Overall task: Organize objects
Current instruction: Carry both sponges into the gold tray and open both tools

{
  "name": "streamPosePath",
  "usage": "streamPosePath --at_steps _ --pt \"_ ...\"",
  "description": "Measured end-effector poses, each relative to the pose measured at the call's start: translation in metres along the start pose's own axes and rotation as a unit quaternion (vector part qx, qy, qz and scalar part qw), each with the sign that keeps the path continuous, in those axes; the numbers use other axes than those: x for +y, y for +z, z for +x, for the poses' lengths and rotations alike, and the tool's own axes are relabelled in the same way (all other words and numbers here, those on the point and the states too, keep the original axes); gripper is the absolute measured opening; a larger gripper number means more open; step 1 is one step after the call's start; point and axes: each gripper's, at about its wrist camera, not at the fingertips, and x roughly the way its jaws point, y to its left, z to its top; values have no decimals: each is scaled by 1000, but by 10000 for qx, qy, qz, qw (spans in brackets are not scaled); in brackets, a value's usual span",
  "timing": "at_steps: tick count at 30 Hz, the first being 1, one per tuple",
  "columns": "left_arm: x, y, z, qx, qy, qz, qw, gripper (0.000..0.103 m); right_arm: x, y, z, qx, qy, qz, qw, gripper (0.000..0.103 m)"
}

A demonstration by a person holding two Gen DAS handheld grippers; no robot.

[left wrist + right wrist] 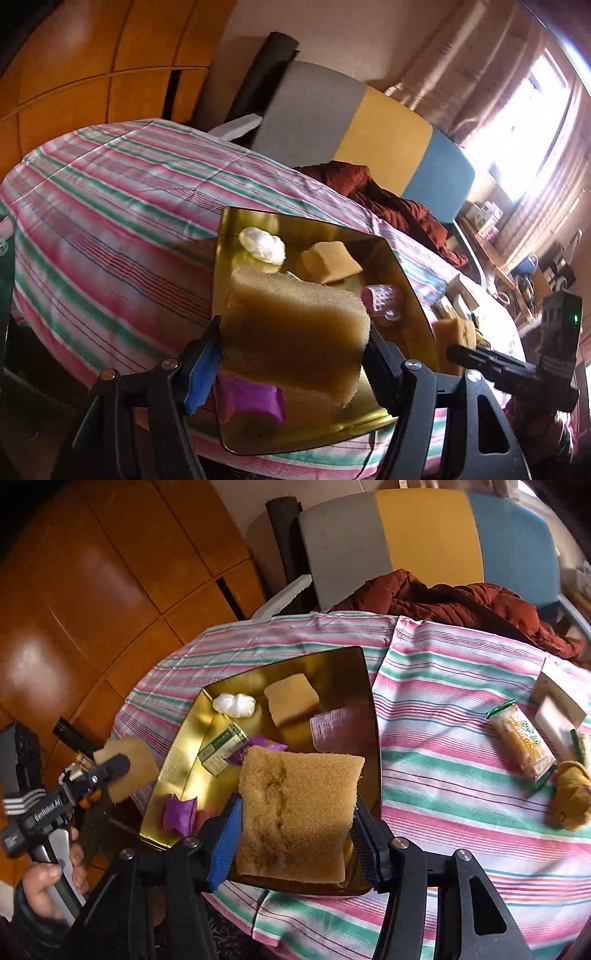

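Striped tablecloth carries your gold tray; each gripper, left and right, pinches a sponge over its near edge, hiding whatever's underneath.

gold tray, tan sponge, striped tablecloth

Your left gripper and right gripper are black frames with silver screws and blue finger pads. Beside the "GenRobot.AI" lettering, your bare hand shows, dark-sleeved.
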Motion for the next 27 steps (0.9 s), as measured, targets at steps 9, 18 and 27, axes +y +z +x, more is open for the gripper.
streamPosePath --at_steps 9,18,27 --pt "4 1 13 123 29 62 9999 71 13 -5 13 131 -146 -132 9997 59" --pt "3 -4 29 351 194 81 9992 74 15 -11 22 186 -361 -135 9991 73" --pt "-2 -3 29 351 215 272 9988 84 15 -14 20 165 -247 -41 9996 80"
